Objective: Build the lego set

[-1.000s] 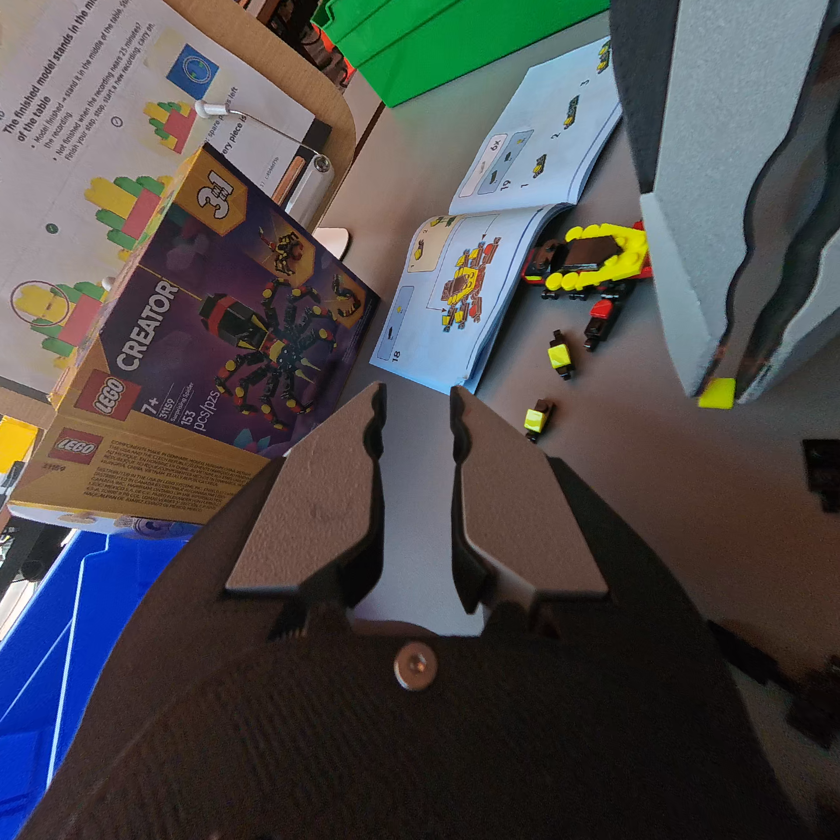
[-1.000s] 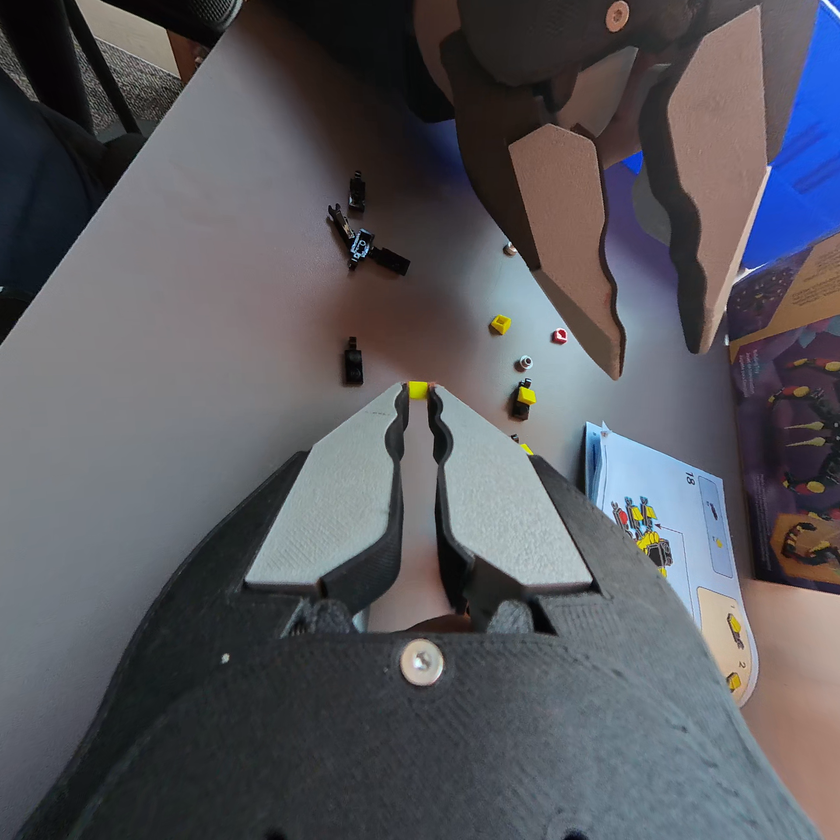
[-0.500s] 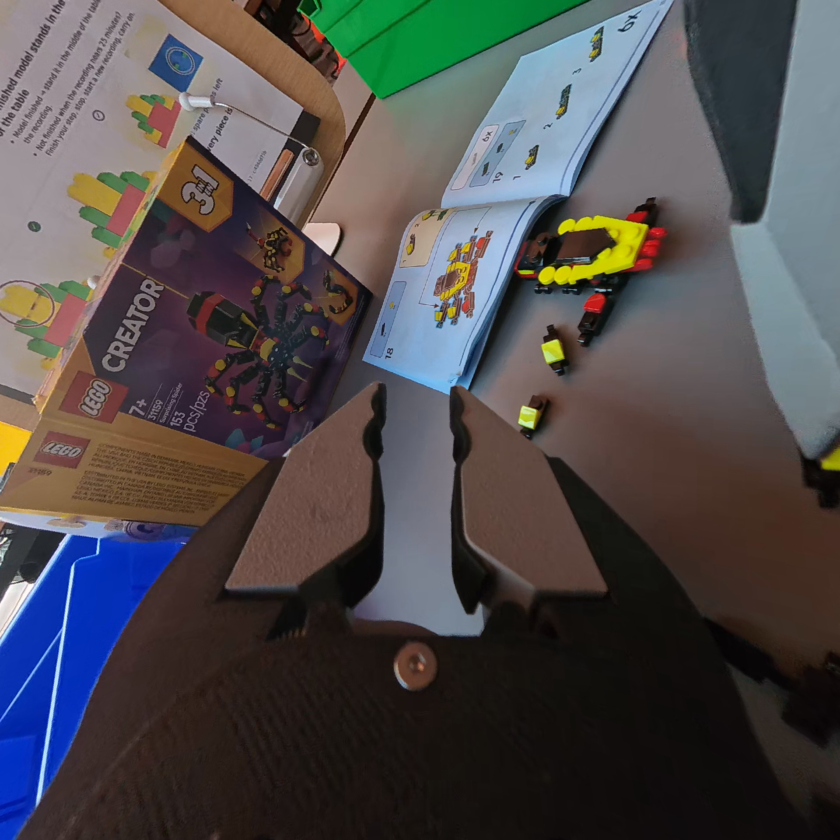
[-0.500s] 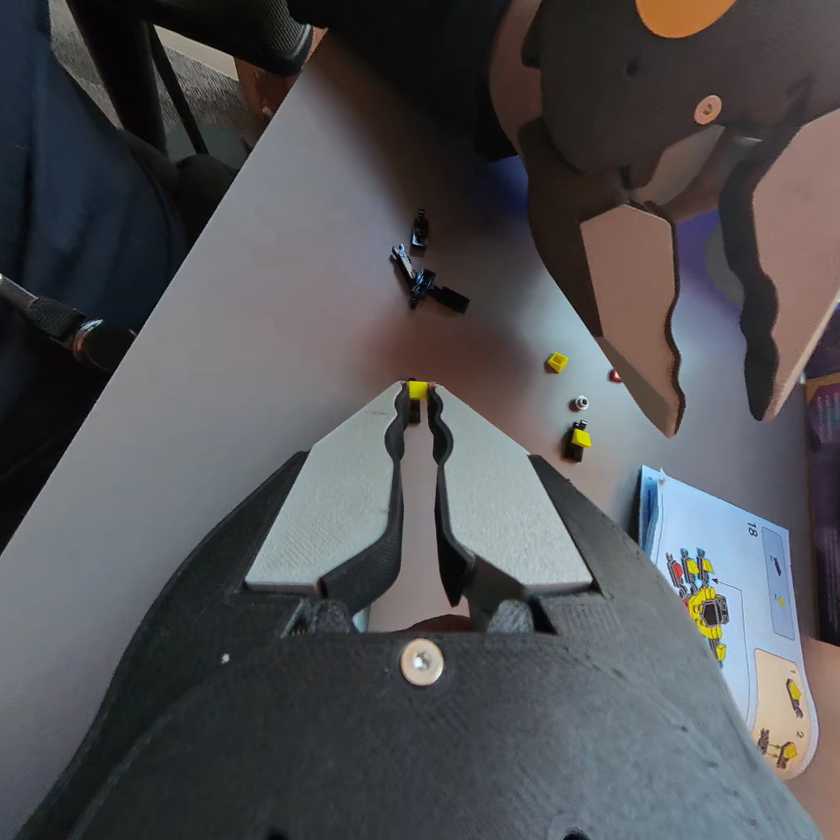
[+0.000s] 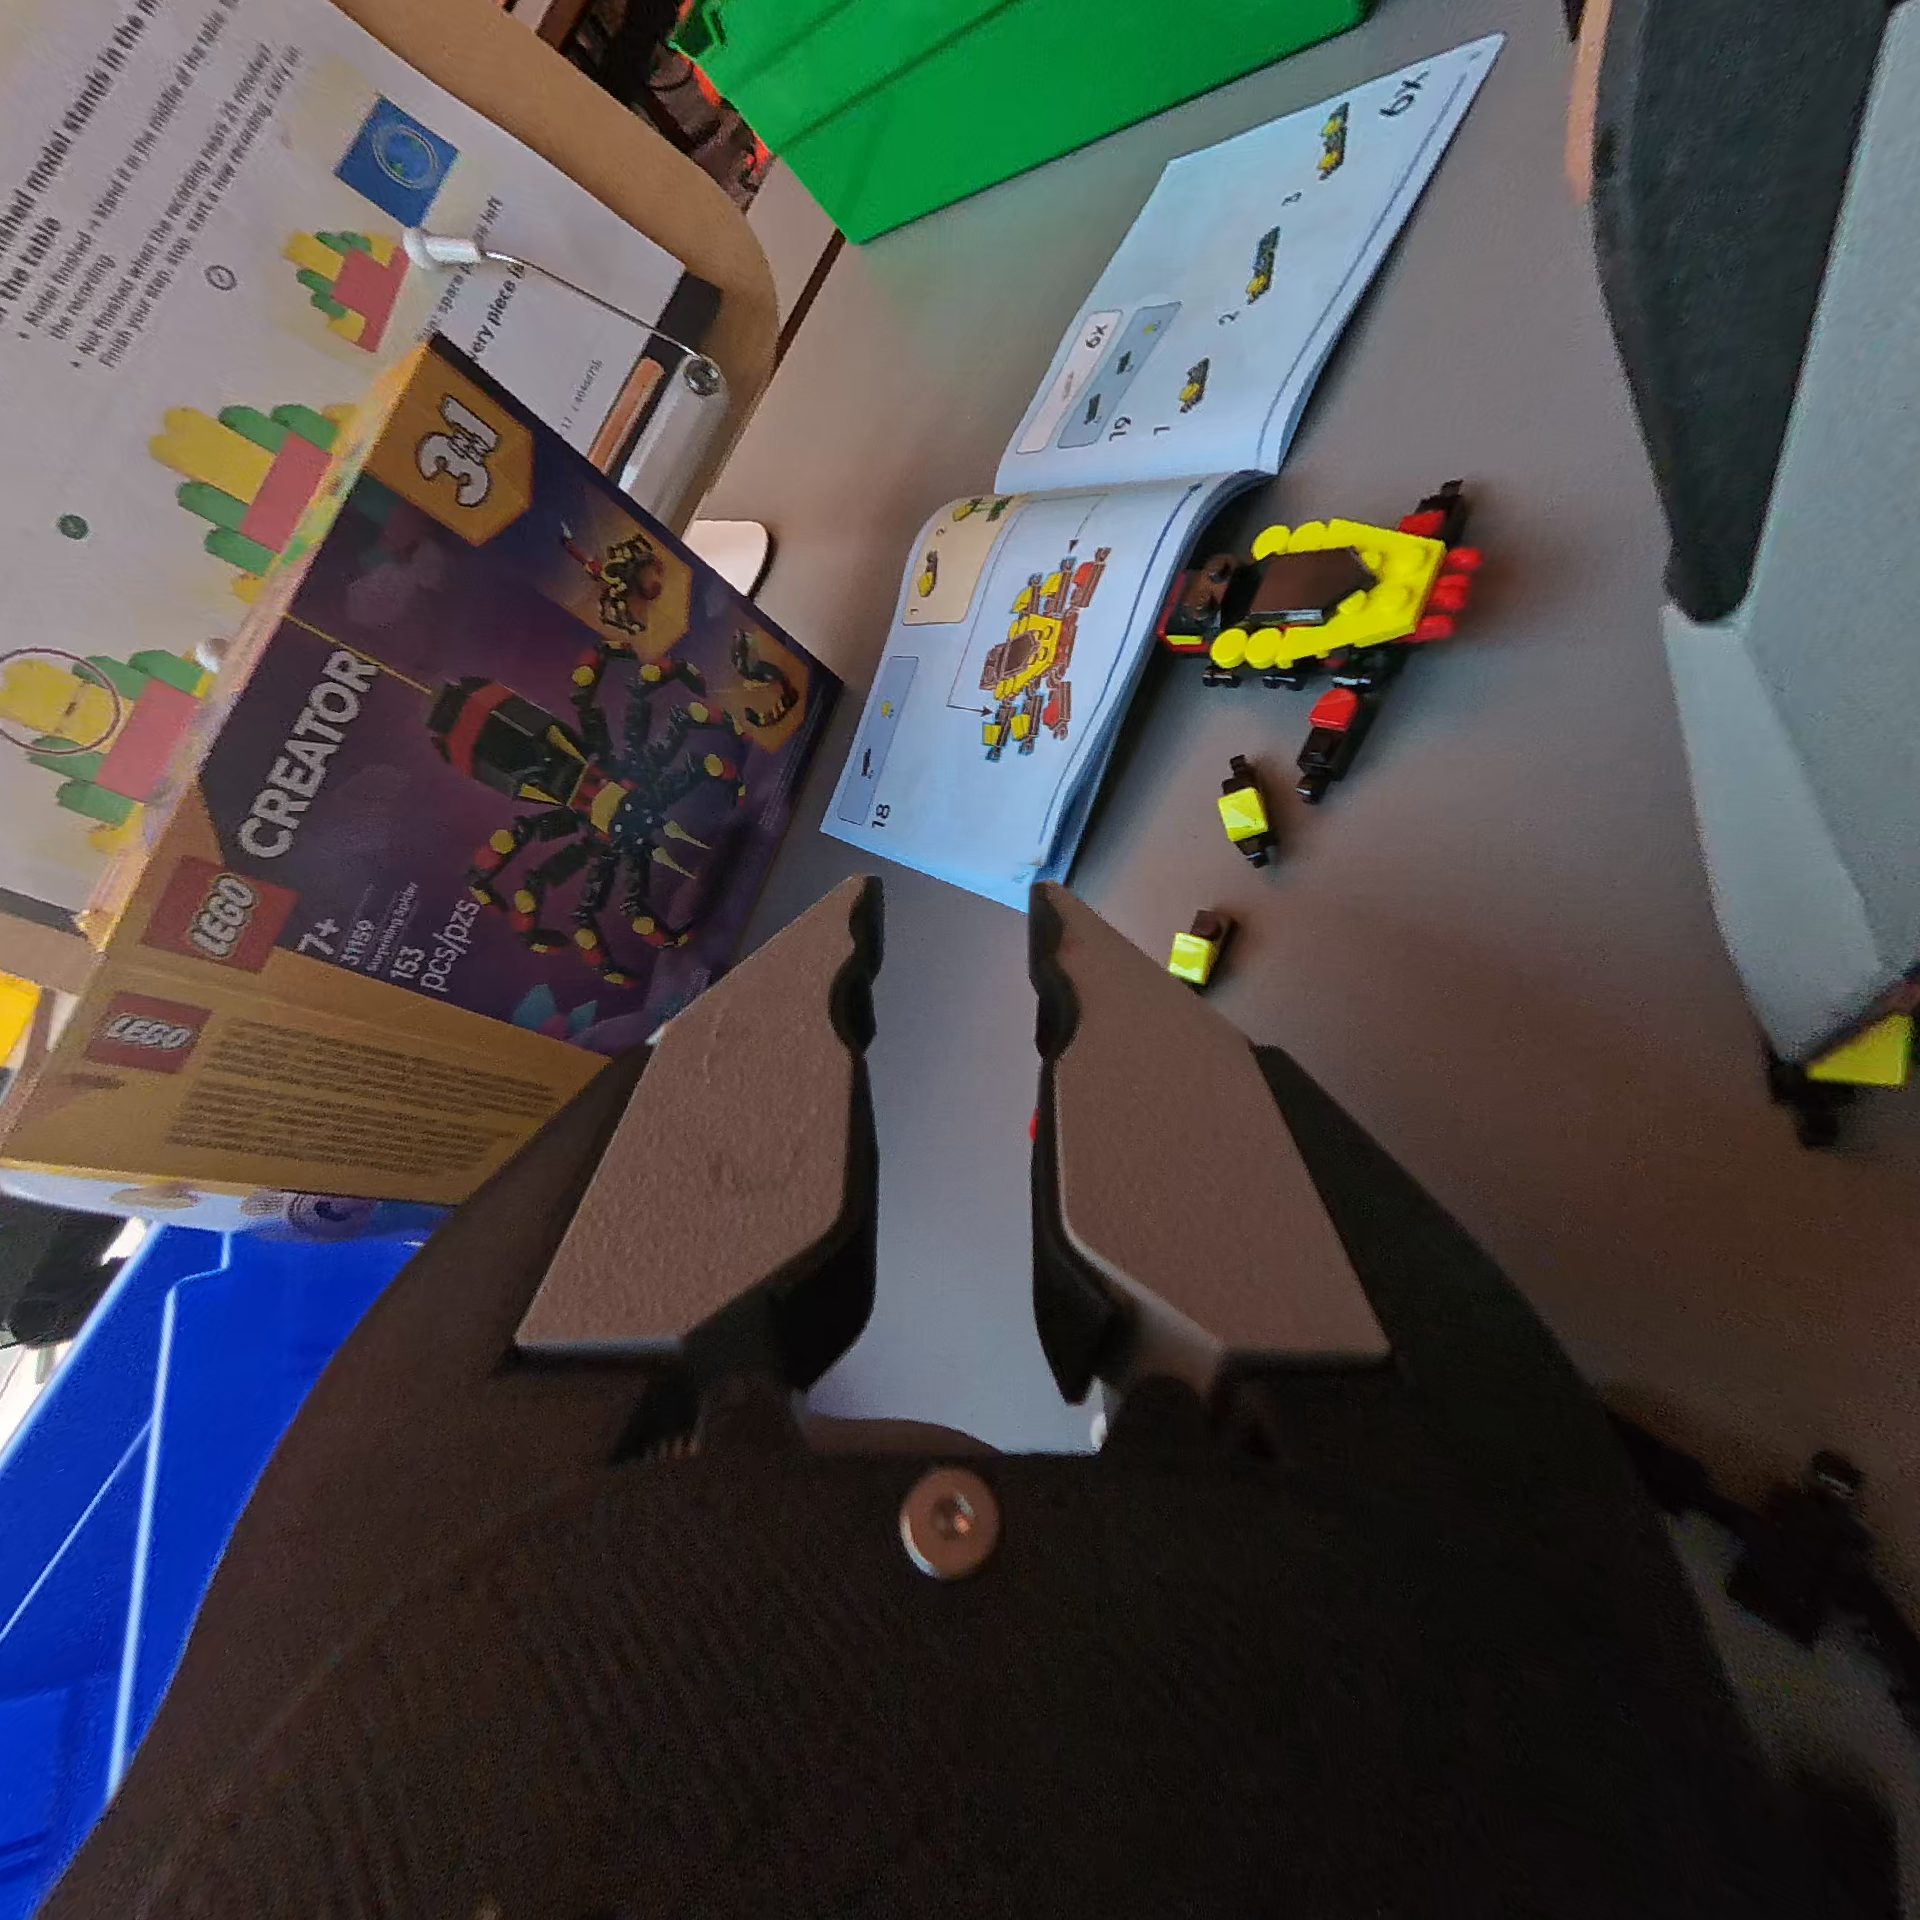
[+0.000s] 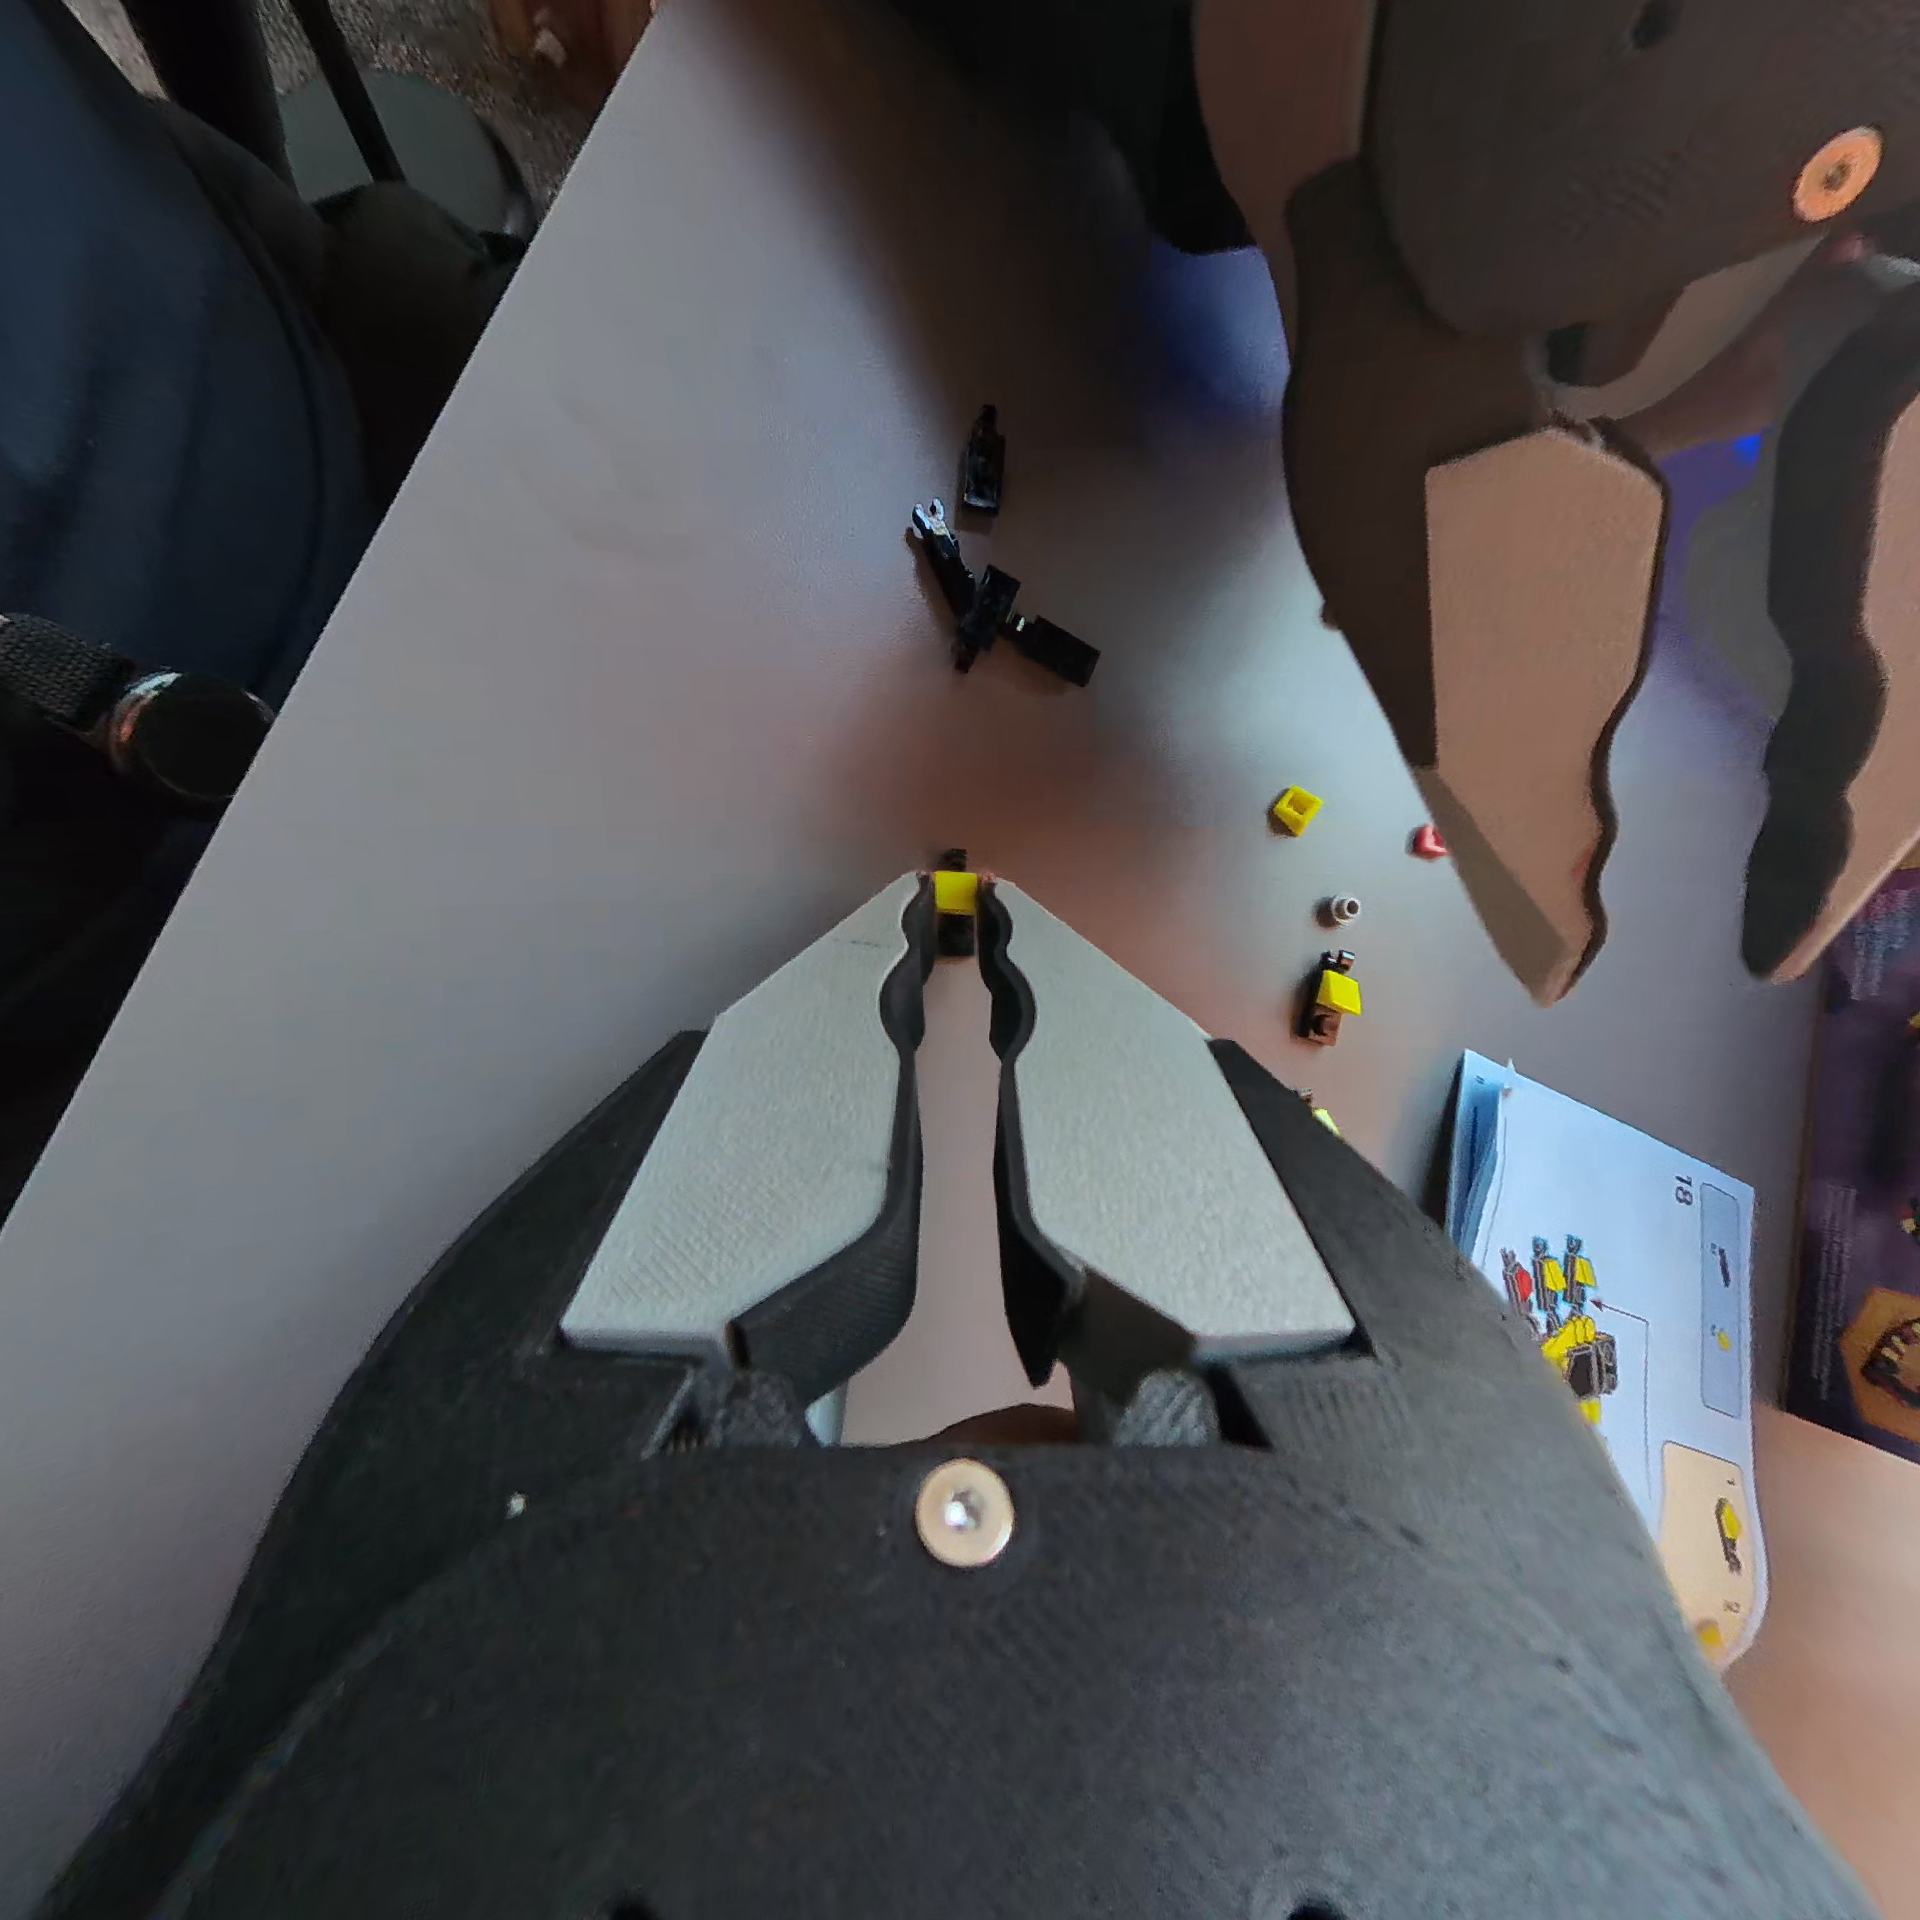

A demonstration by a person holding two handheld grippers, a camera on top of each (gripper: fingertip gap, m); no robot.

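My right gripper (image 6: 956,883) is shut on a small yellow brick (image 6: 955,891) at its fingertips, held down on a black piece (image 6: 954,938) on the grey table (image 6: 623,623). It also shows at the right edge of the left wrist view (image 5: 1849,1055). My left gripper (image 5: 956,914) is open and empty above the table; in the right wrist view it hangs at the upper right (image 6: 1662,977). The part-built yellow, red and black model (image 5: 1340,597) lies beside the open instruction booklet (image 5: 1039,707).
Loose pieces lie around: black ones (image 6: 997,613), a yellow stud (image 6: 1295,810), a red one (image 6: 1429,842), a grey one (image 6: 1340,910), yellow-black assemblies (image 6: 1330,997) (image 5: 1247,816) (image 5: 1200,951). The set's box (image 5: 468,779) stands left. The table edge (image 6: 416,468) runs diagonally left.
My right gripper has carried the yellow brick forward and set it over the black piece. The left gripper has drifted to the right in the right wrist view, still open.
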